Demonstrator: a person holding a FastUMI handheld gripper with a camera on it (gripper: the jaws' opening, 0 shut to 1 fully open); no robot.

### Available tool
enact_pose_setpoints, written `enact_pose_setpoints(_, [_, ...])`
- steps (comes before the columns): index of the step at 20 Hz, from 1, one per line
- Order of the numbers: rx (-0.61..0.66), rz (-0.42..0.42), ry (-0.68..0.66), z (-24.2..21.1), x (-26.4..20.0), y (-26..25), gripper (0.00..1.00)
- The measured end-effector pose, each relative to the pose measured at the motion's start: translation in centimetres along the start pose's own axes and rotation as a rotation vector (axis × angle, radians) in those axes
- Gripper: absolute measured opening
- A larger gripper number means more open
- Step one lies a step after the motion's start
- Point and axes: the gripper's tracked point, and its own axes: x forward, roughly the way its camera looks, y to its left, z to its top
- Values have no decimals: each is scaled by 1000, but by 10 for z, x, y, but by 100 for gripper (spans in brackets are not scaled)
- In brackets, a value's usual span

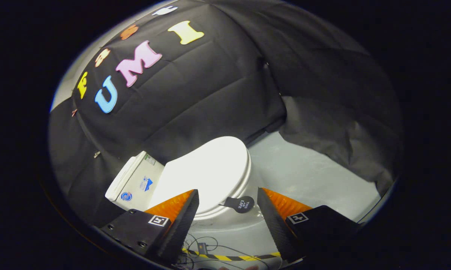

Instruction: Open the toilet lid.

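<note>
A white toilet stands just ahead of my fingers, its lid point(208, 174) down flat over the bowl. A small dark round tab point(241, 204) sticks out from the lid's rim, in the gap between my fingertips and slightly beyond them. The white tank point(135, 180) with a few stickers sits behind the lid, against the black cloth. My gripper point(228, 197) is open, fingers spread wide to either side of the lid's edge, touching nothing.
Pale grey floor point(307, 176) stretches beyond the toilet to the black cloth walls point(195, 93). Below my fingers lie thin cables and a small plug point(202, 248) beside a yellow-and-black tape strip point(229, 257).
</note>
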Motion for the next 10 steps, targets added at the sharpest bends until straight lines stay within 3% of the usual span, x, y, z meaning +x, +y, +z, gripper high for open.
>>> enact_pose_setpoints(5, [197, -1, 95, -32, 32, -40, 98])
enact_pose_setpoints(10, [340, 41, 160, -50, 57, -42, 94])
